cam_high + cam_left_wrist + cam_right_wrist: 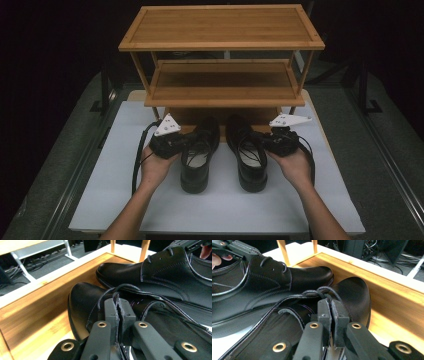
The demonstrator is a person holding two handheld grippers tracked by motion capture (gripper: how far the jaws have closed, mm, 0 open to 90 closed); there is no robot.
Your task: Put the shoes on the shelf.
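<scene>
Dark room, white counter [115,200]: both shoes lie heel-to-person, toes at the bamboo rack's bottom shelf [222,116]; left gripper [118,312] fingers clamped on left shoe [199,155] upper, right gripper [330,312] likewise on right shoe [246,152], so next move is probably straight forward.
</scene>
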